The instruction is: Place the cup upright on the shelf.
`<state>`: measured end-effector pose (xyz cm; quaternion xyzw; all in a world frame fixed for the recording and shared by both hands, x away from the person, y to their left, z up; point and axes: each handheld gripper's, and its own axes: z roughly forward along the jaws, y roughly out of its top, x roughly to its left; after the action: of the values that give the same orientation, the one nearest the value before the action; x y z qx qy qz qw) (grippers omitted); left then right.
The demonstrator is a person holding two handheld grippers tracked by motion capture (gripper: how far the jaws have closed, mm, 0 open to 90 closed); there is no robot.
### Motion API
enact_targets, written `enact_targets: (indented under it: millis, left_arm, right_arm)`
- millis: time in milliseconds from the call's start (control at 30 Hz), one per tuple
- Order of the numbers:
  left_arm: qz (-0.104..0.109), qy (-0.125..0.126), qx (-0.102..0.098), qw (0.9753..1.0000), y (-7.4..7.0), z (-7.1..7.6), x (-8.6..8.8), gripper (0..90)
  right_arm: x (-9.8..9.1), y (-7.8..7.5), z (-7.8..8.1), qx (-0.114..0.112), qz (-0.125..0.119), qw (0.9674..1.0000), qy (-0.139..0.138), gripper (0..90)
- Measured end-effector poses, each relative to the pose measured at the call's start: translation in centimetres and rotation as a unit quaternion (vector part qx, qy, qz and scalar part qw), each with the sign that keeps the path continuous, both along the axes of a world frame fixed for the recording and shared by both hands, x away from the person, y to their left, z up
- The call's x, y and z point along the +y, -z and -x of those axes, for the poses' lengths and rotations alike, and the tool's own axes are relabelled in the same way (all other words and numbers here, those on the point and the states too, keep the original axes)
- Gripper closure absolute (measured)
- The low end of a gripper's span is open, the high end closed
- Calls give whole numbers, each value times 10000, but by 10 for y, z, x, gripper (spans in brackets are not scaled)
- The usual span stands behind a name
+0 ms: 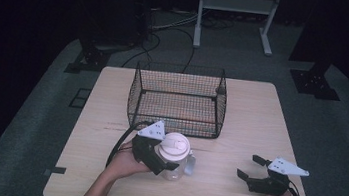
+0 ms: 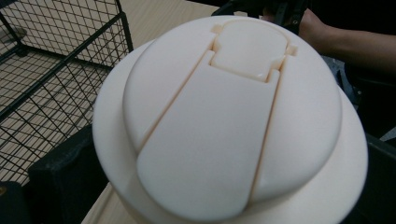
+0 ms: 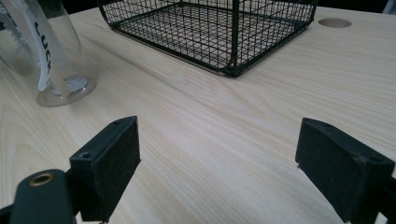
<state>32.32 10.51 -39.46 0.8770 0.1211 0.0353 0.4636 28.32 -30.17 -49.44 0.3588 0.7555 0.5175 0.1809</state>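
High view puts my left gripper [image 1: 165, 160] clamped around a clear bottle [image 1: 176, 166] with a cream lid [image 1: 174, 145], just off the near wall of the wire basket [image 1: 178, 98] at 12 o'clock. My right gripper [image 1: 248, 168] sits at 3 o'clock with jaws spread wide and bare table [image 1: 245, 122] around it, near the front edge. Left gripper view shows the lid's flip cap [image 2: 205, 154] close up; right gripper view shows white lettering [image 3: 41, 44] on the bottle's wall.
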Motion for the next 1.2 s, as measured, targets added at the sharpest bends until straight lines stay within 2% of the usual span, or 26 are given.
enact_targets:
  millis: [233,267,867,1033,1200]
  left_arm:
    - [-63,16,-3,10000,0,-1,-3,0]
    - [-51,70,-13,10000,0,-1,-3,43]
    - [-127,35,60,9999,-3,-1,-4,52]
    - [-99,9,42,9999,-8,-1,-5,53]
    - [-204,-60,-33,9998,-15,-1,-7,53]
  right_arm:
    - [0,0,0,-2,5,10000,0,129]
    - [0,0,0,-1,1,10000,0,129]
    - [0,0,0,-8,-9,10000,9,129]
    - [0,0,0,-10,-12,10000,10,129]
    - [0,0,0,-4,-17,10000,13,129]
